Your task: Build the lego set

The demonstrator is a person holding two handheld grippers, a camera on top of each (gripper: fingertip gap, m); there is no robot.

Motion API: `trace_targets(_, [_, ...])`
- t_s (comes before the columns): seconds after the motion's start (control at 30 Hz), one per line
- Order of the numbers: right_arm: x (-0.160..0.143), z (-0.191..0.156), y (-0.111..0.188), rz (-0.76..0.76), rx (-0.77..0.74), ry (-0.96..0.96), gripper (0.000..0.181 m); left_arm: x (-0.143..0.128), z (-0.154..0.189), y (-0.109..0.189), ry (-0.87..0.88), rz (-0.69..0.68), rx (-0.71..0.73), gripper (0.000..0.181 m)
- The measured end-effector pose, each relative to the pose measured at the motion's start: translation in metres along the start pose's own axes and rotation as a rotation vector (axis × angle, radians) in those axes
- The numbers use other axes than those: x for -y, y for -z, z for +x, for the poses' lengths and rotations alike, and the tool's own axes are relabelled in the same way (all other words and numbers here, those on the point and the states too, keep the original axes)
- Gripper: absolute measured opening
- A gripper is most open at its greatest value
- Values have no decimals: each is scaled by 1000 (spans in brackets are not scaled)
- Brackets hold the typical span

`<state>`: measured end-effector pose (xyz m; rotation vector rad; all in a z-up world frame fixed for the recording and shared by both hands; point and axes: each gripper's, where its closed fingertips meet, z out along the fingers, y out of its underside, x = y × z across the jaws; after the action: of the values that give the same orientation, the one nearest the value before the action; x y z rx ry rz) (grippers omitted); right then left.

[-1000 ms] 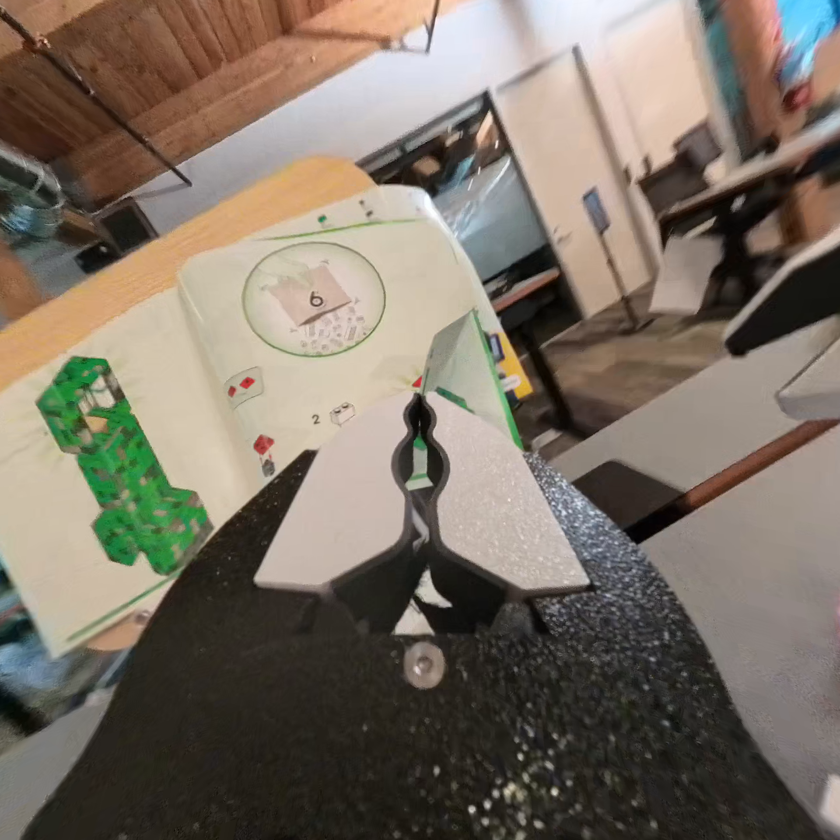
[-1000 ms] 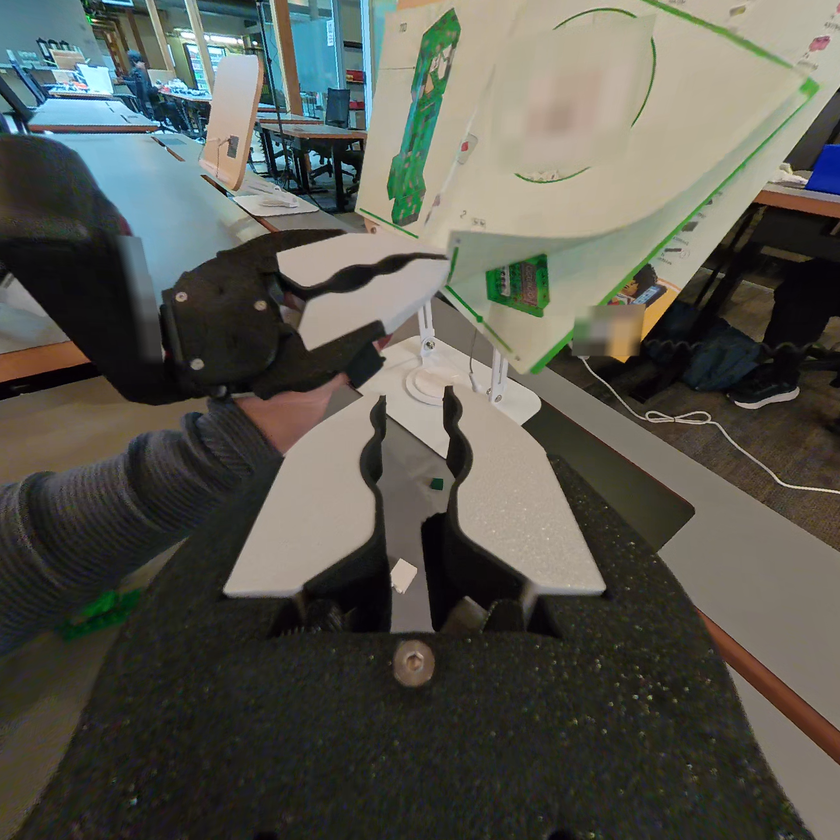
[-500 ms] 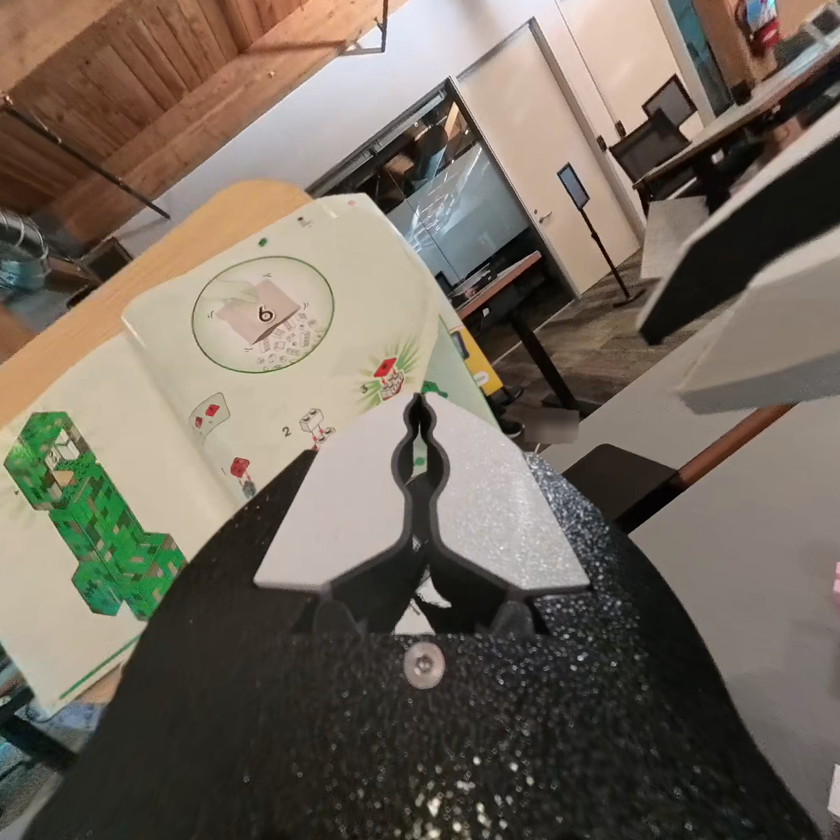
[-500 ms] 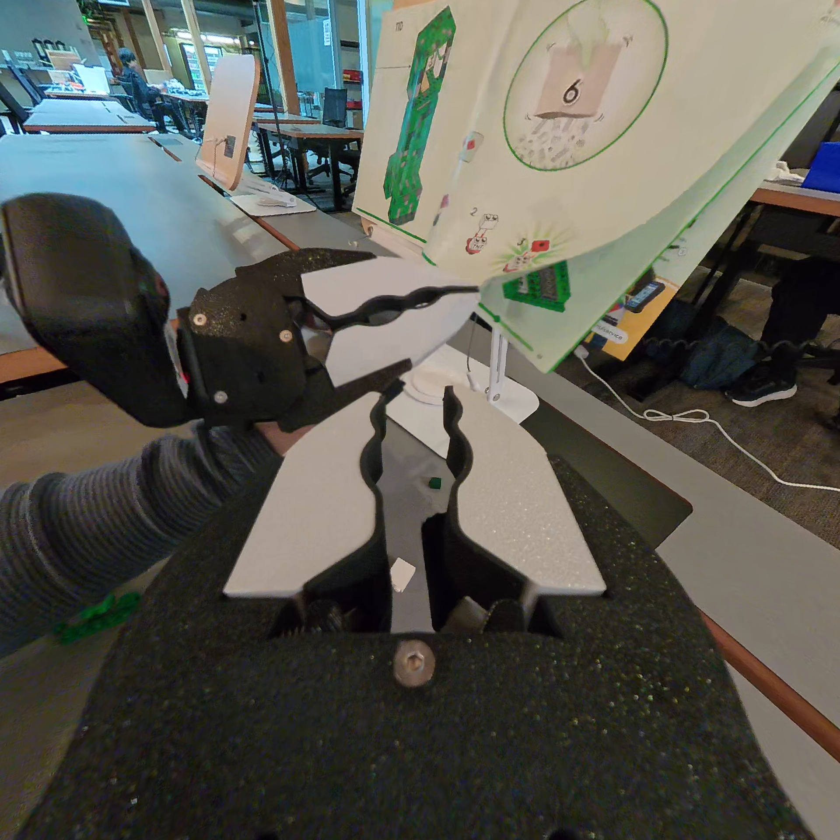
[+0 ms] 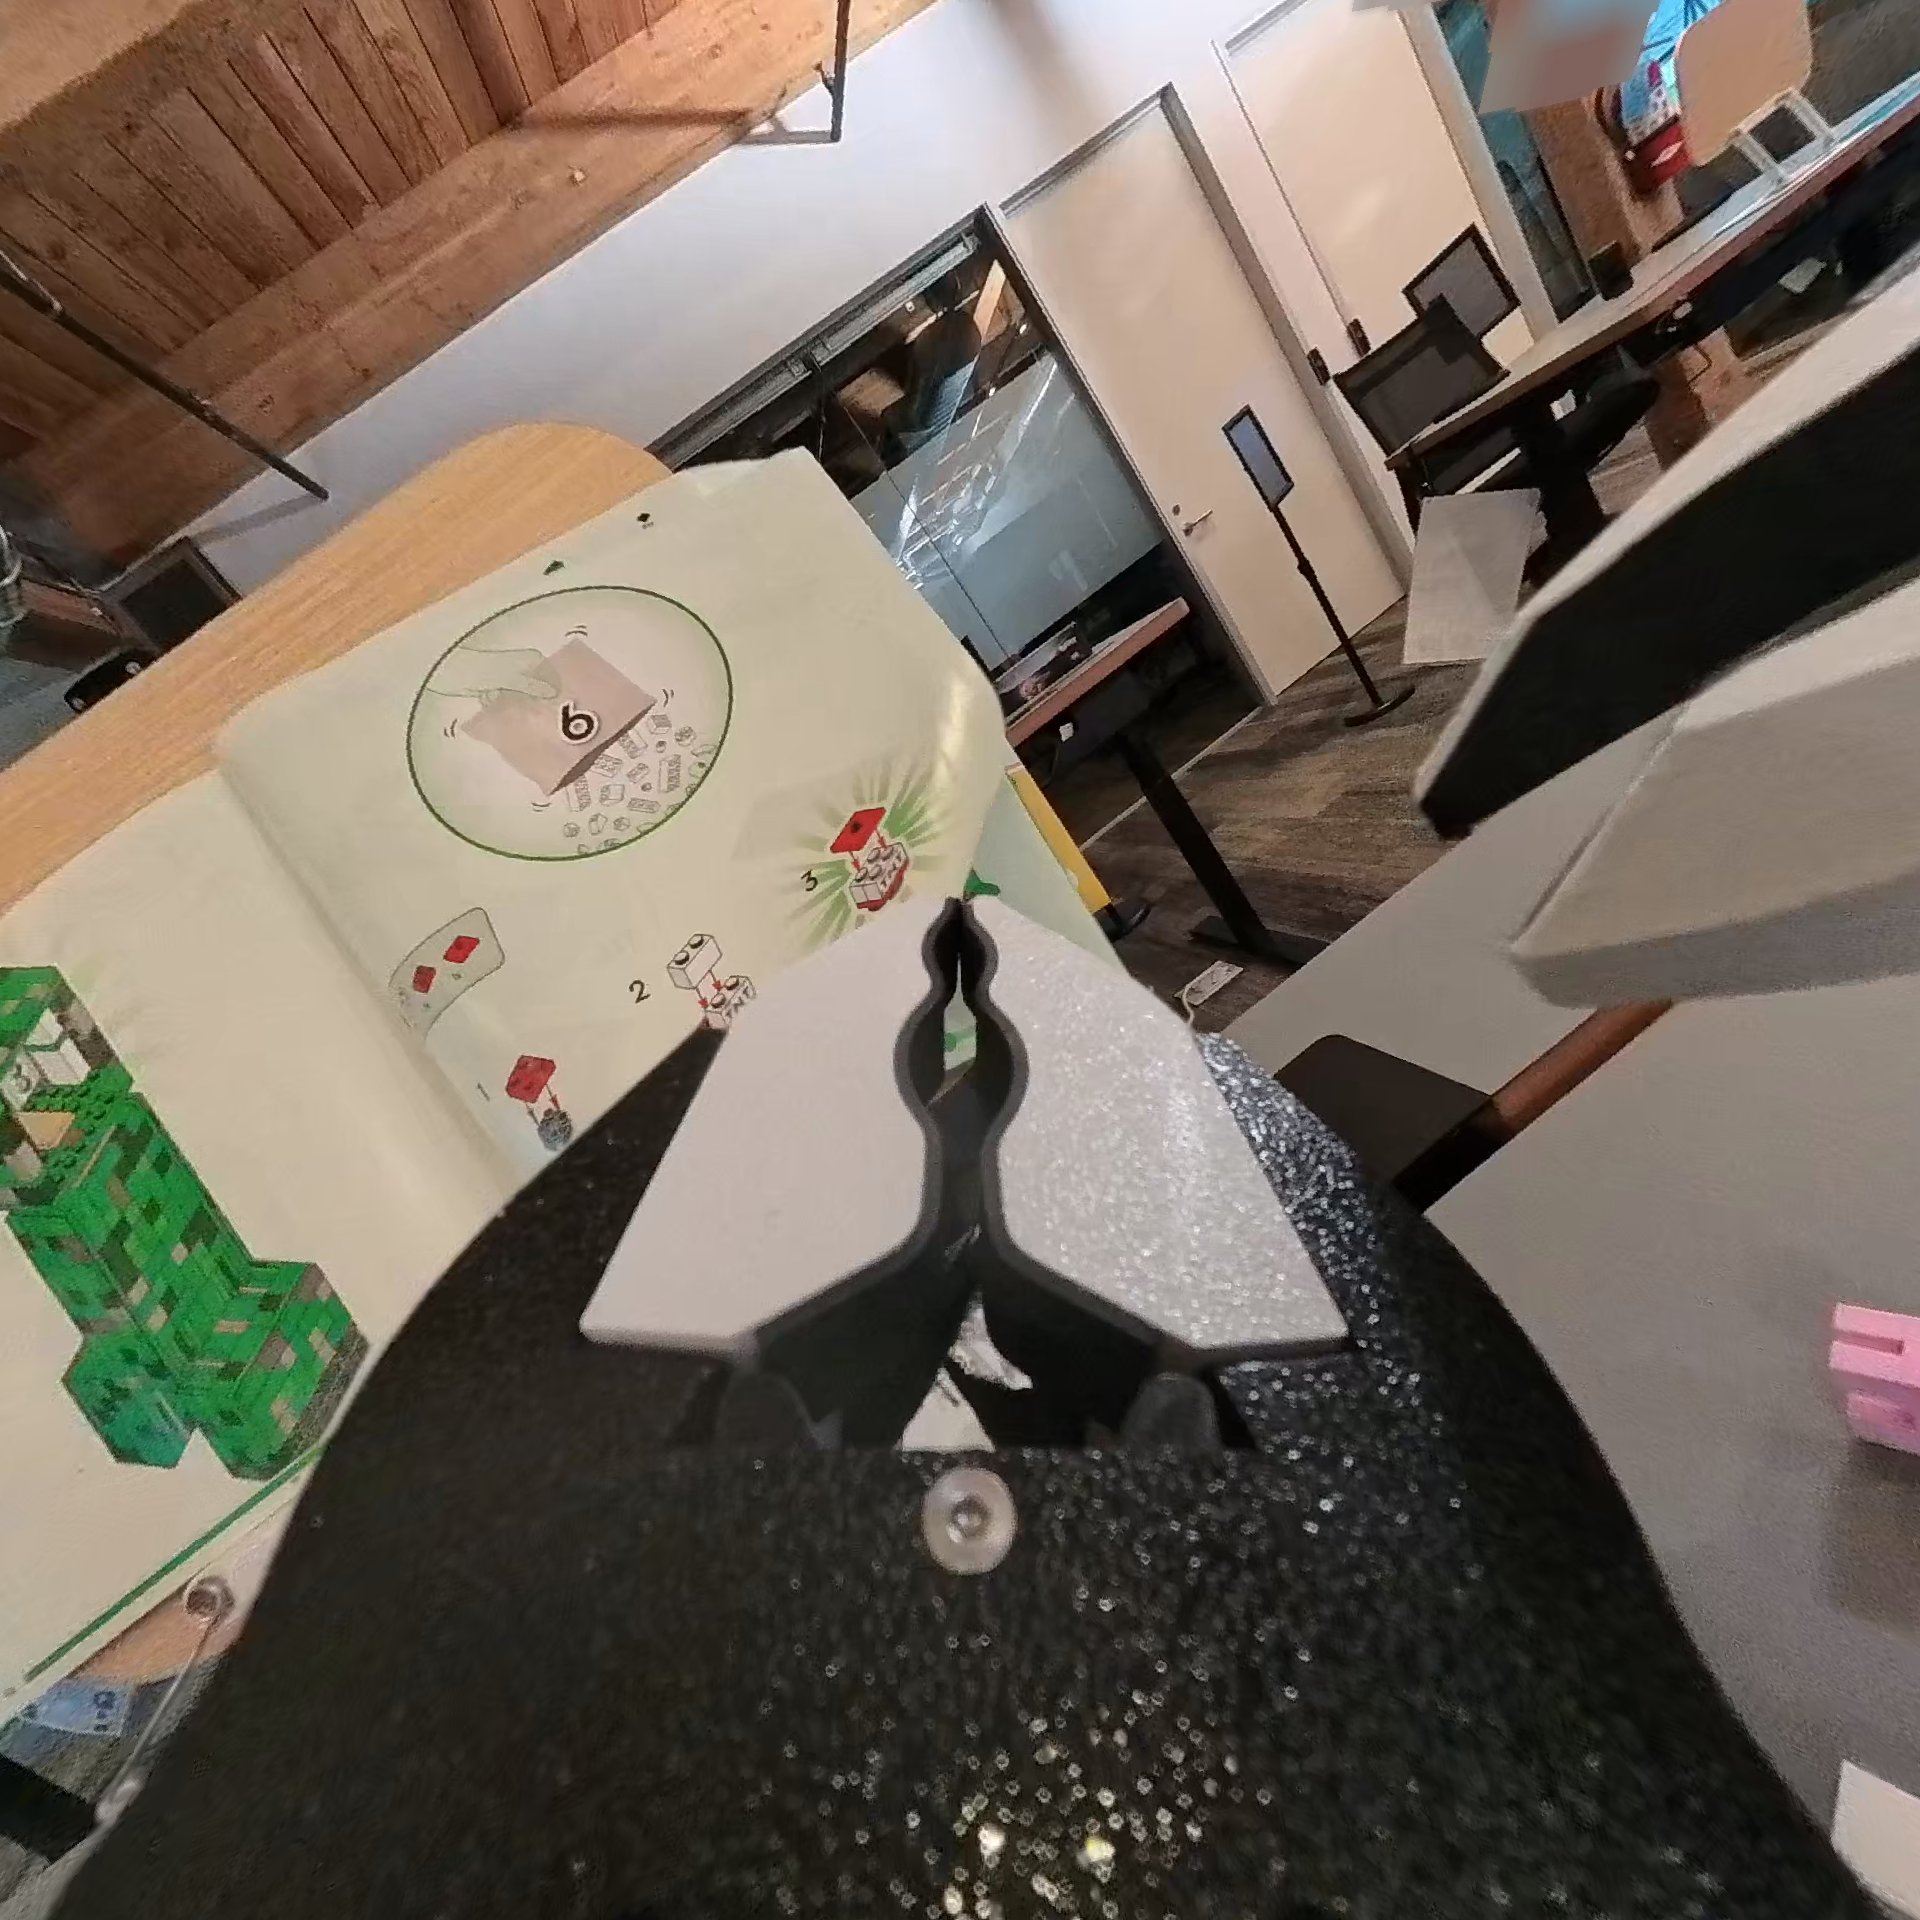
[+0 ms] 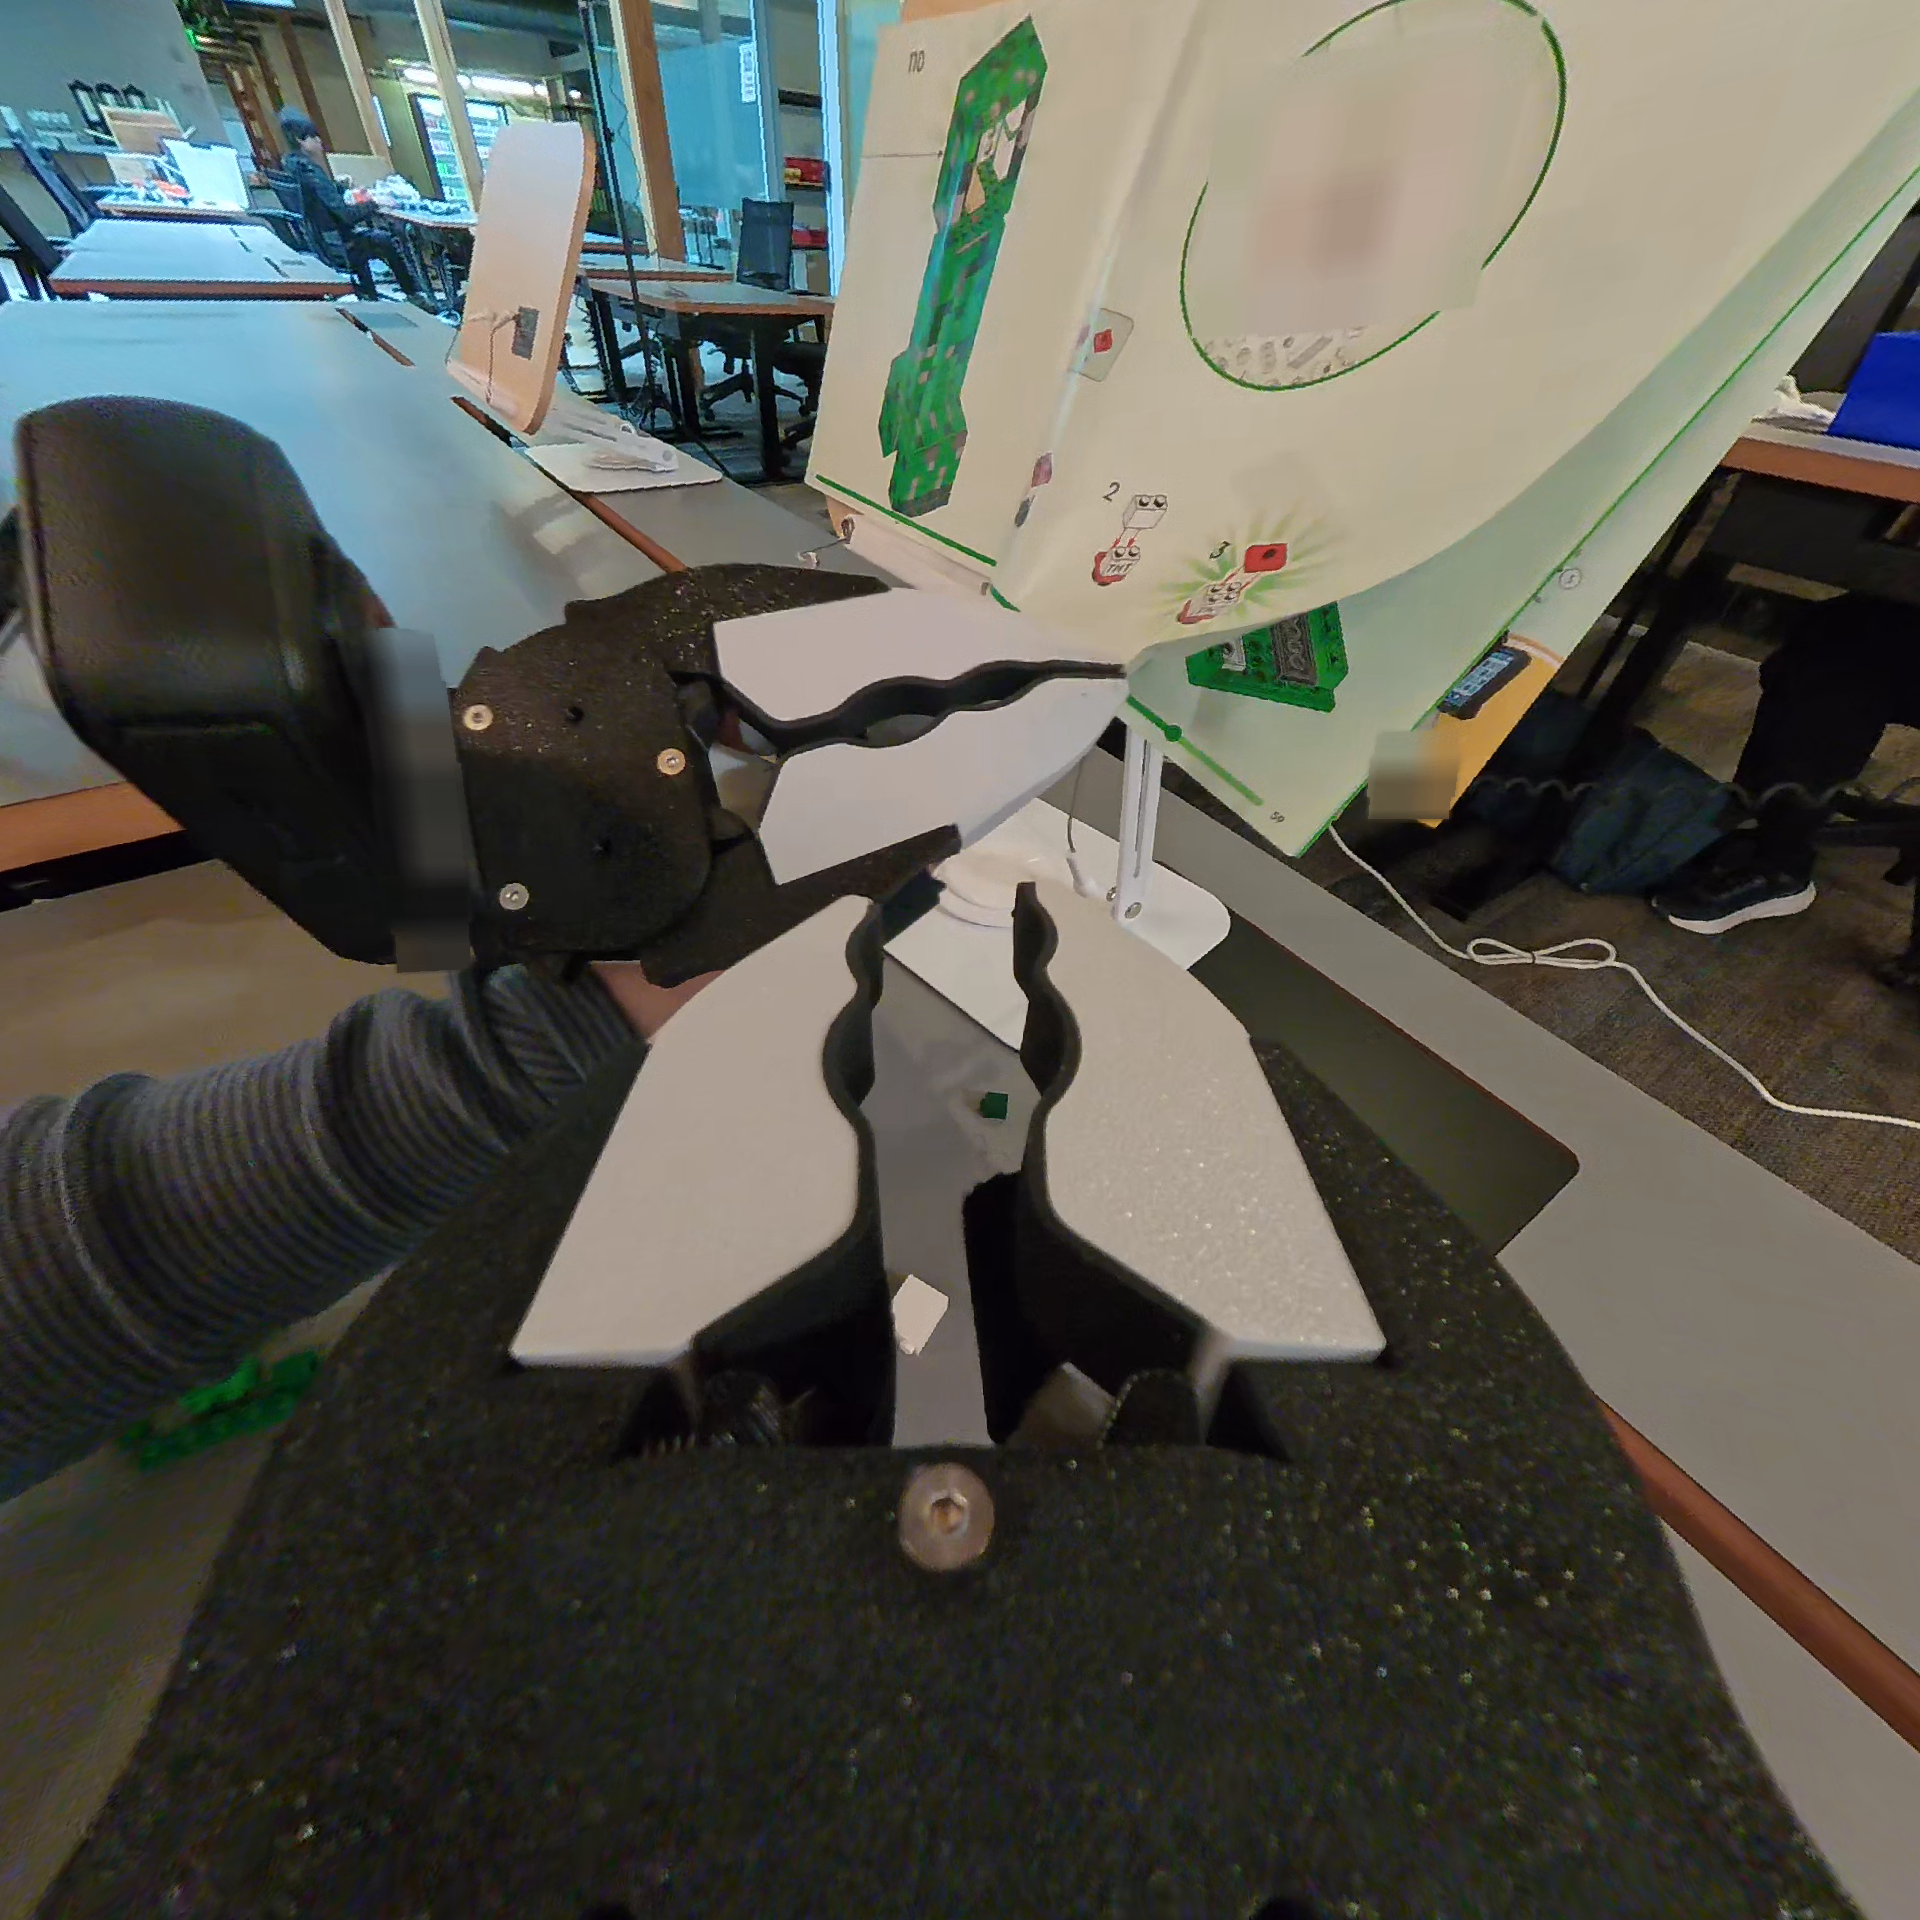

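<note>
The Lego instruction booklet stands open on a wooden board, showing a green figure and numbered steps. My left gripper is shut on the lower corner of its right page. In the right wrist view, the left gripper pinches that page corner of the booklet, with more pages hanging behind. My right gripper is open and empty, low over the grey table, just below the left gripper. Its fingers show at the right of the left wrist view. A tiny green brick lies between its fingers.
The booklet stand's white base sits just ahead of the right gripper. A pink Lego piece lies on the table at right. A green Lego piece lies under the person's sleeve. The table edge runs along the right. Some 8 centimeters of space lies between my two pairs of fingers.
The page held by my left gripper has swung over and now lies spread open, showing the steps. The left gripper stayed shut on its corner. My right gripper has barely moved.
</note>
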<state>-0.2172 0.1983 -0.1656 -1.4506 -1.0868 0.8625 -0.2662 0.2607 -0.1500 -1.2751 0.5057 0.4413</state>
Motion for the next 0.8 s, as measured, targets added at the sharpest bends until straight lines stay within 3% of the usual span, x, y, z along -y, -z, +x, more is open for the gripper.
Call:
trace_targets(0.23, [1,2,1,4,-11,-3,25,-1,4,-5,66,13,-14,0])
trace_targets(0.37, [2,9,5,10,-37,-13,26,8,-2,7,163,40,-21,0])
trace_targets(0.4, [2,12,6,8,-49,-16,26,11,-2,12,195,35,-44,17])
trace_targets(0.43, [1,15,7,2,-64,-16,26,17,0,18,247,35,-78,52])
trace_targets(0.47, [1,19,8,-4,-82,-13,27,22,1,27,305,14,-106,66])
trace_targets(0.53, [0,24,12,-18,-116,3,27,33,-5,54,383,-29,-127,84])
trace_targets(0.7, [17,23,29,-5,-169,47,27,62,-38,161,469,-1,48,71])
trace_targets(0.8, [34,14,49,2,-215,127,28,61,-29,215,432,-1,154,70])
